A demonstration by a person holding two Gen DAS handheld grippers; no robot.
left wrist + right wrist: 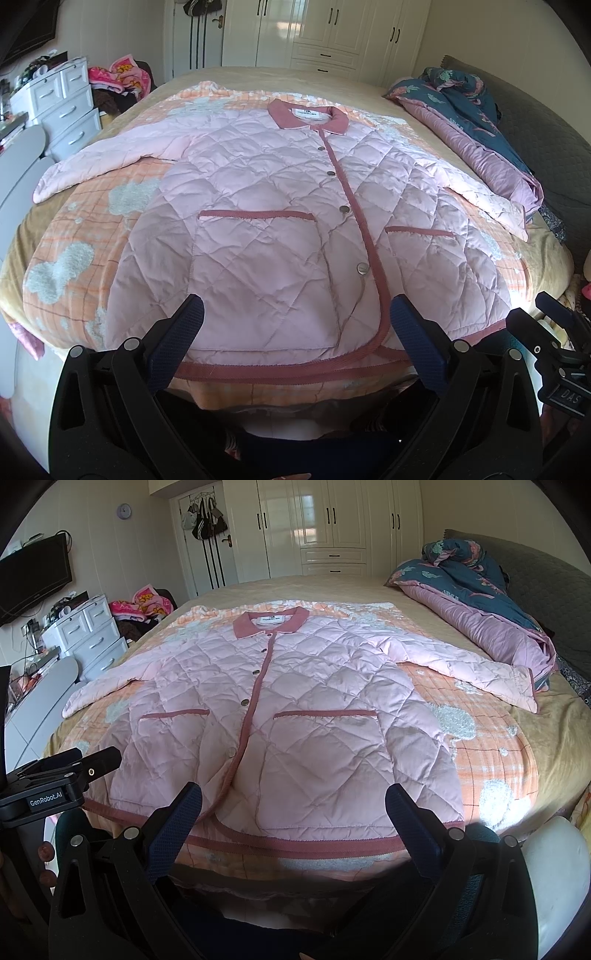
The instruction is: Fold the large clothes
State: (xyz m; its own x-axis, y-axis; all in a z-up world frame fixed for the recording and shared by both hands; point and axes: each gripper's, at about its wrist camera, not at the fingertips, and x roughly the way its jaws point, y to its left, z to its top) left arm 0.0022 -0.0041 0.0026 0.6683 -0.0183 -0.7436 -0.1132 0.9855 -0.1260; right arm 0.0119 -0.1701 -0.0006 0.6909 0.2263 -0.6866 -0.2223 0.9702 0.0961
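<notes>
A pink quilted jacket (280, 206) (295, 709) with a rose collar, trim and two pockets lies flat on the bed, front up and buttoned, both sleeves spread out sideways. Its hem runs along the near edge of the bed. My left gripper (295, 314) hovers open just above the hem, left of the button placket, holding nothing. My right gripper (293, 797) is open too, above the hem on the right half of the jacket, nothing between its fingers. The right gripper's body shows at the left wrist view's right edge (561, 354); the left gripper's body (55, 786) shows in the right wrist view.
An orange checked blanket (74, 229) (491, 738) lies under the jacket on a tan bed sheet (561, 731). A rolled blue and mauve quilt (476, 110) (480, 594) lies along the bed's right side. White drawers (62, 103) stand left, wardrobes (332, 524) behind.
</notes>
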